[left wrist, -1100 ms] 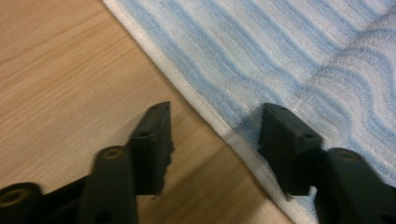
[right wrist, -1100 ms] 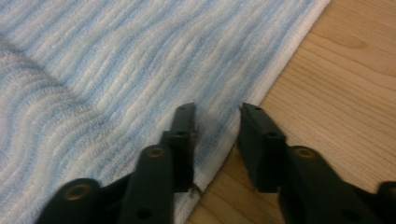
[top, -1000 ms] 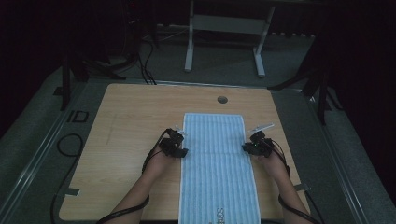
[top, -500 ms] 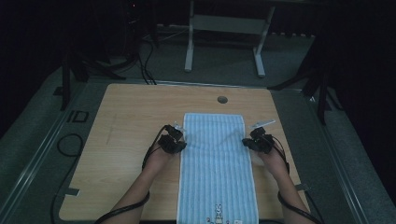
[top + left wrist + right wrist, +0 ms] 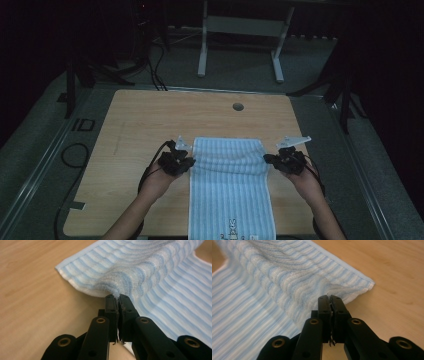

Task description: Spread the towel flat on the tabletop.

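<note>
A blue-and-white striped towel (image 5: pixel 231 190) lies lengthwise down the middle of the wooden table (image 5: pixel 135 125), its near end at the table's front edge, its far part raised in a soft hump between your two hands. Your left gripper (image 5: pixel 187 162) pinches the towel's left edge; in the left gripper view the jaws stand pressed together on a fold of cloth (image 5: pixel 117 293), threads showing between the pads. Your right gripper (image 5: pixel 267 159) pinches the right edge opposite; in the right gripper view the jaws are likewise clamped on the towel (image 5: pixel 287 282), whose far corner hangs just above the table. A small rabbit motif (image 5: pixel 231 225) marks the towel's near end.
</note>
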Demonstrator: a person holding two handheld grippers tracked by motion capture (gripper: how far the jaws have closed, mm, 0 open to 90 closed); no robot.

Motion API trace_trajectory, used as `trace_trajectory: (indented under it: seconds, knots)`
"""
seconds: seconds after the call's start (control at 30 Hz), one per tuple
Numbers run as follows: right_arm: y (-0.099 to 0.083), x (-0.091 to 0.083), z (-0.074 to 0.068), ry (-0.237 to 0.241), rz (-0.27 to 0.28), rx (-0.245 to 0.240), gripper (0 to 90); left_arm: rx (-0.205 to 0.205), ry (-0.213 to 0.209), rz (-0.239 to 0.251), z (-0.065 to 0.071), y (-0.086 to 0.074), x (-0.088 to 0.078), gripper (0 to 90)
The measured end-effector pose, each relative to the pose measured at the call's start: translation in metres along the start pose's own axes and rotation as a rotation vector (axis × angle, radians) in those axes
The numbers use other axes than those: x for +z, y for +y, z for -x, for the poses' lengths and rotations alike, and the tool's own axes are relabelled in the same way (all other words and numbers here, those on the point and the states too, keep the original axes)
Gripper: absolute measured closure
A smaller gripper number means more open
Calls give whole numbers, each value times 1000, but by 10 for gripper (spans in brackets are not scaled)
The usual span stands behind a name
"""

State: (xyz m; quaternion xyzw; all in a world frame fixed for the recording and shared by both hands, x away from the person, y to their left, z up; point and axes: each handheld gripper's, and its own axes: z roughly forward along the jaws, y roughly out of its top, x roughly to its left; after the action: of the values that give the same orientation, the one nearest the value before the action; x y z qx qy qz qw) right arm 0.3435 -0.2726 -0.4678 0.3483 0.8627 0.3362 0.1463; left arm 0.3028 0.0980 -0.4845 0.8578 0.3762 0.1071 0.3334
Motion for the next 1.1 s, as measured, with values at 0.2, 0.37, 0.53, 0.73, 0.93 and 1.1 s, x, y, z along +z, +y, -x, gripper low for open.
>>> trace_trajectory:
  seconds: [0.2, 0.37, 0.53, 0.73, 0.93, 1.1]
  knots:
    - [-38, -7, -24, 46, -3, 14, 869, 11, -56, -69, 18, -33, 7, 857]
    - [-60, 1, -34, 56, -60, 26, 865, 25, -84, -118, 28, -47, 17, 846]
    - [-69, -4, -36, 64, -73, 50, 752, 38, -58, -135, 27, -48, 9, 578]
    - [-53, -24, -41, 49, 5, 35, 719, 31, -63, -47, 27, -33, -5, 556]
    - [-48, -3, -51, 66, -20, 15, 708, 76, -90, -81, 39, -24, 17, 615]
    - [-59, 18, -51, 59, -85, 10, 700, 59, -97, -139, 34, -29, 38, 633]
